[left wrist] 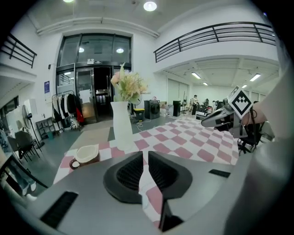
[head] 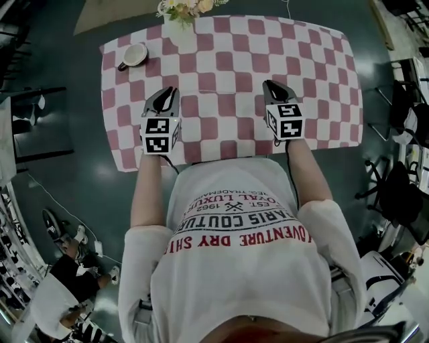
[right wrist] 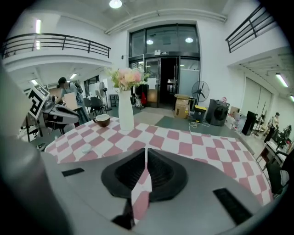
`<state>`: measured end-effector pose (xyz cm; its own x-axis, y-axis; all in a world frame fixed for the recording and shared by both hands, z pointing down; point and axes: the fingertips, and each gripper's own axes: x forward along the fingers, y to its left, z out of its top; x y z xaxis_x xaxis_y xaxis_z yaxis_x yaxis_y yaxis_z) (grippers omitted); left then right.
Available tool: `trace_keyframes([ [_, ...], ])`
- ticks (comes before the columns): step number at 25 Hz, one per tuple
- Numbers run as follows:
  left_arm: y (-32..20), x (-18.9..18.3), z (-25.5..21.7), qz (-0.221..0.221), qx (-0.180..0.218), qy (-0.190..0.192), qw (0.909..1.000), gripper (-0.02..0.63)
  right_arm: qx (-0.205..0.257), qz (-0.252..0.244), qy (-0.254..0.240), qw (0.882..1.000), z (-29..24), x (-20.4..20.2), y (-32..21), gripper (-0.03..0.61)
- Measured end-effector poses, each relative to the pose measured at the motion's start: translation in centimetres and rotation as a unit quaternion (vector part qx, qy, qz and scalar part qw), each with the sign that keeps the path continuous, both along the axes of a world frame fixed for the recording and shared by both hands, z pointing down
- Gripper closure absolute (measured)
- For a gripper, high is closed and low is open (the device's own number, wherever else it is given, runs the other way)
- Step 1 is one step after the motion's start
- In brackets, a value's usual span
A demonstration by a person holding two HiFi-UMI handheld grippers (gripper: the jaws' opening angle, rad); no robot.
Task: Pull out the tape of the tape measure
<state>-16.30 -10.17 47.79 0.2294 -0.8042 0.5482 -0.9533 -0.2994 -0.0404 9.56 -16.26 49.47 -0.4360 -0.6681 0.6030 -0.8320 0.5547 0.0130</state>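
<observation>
Pink-and-white check tablecloth (head: 228, 67) covers the whole table.

Far left corner: cup (head: 134, 55), parked out of the way. Right gripper view shows a small pale speck (right wrist: 85, 148) on the cloth nearer than the cup, too small to name.

Left gripper (head: 165, 92): hovers over the near half of the cloth, pointing forward and down. Jaws are pinched together to a thin slit with nothing between them, only cloth showing through. Its marker cube (head: 159, 134) faces up at the head camera.

Far edge, centre-left: white vase (head: 175, 25) with flowers (head: 184, 7). It's pushed back like the cup, so I'd guess that's to keep the middle free as work area.

Right gripper (head: 271, 85): mirror pose, well apart from the left. Jaws are clamped together, empty.

The pair reads to me as a neutral ready stance, with no target in reach.

Legible text: only the shirt (head: 241, 221), upside down in head view and partial: "EST. 1962", "ARIS COUTUR", "VENTURE DRY SH". The cubes carry square codes, no words.

Tape measure: not in any view, unless the speck is it; can't tell. Pull not started.
</observation>
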Motion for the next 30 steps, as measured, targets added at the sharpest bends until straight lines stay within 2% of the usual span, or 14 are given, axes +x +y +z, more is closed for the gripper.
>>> trace_keyframes([
  [3, -0.7, 0.4, -2.2, 0.014, 0.027, -0.007, 0.9995, 0.586, 0.03, -0.008, -0.019, 0.999, -2.3, -0.7, -0.5, 0.544],
  [10, -1.5, 1.0, -8.0, 0.029, 0.103, -0.003, 0.9943, 0.595, 0.1, -0.034, -0.073, 0.992, -8.0, -2.3, -1.1, 0.551],
  [20, -1.2, 2.5, -16.8, 0.07, 0.219, 0.005, 0.9733, 0.595, 0.167, -0.063, -0.125, 0.976, -13.0, -3.9, -1.1, 0.551],
  [26, -1.5, 2.6, -17.5, 0.07, 0.225, 0.008, 0.9719, 0.595, 0.197, -0.084, -0.135, 0.968, -14.9, -4.9, -0.5, 0.551],
  [30, -1.5, 2.5, -17.3, 0.063, 0.221, 0.01, 0.9731, 0.595, 0.197, -0.094, -0.138, 0.966, -15.0, -5.4, -0.3, 0.551],
])
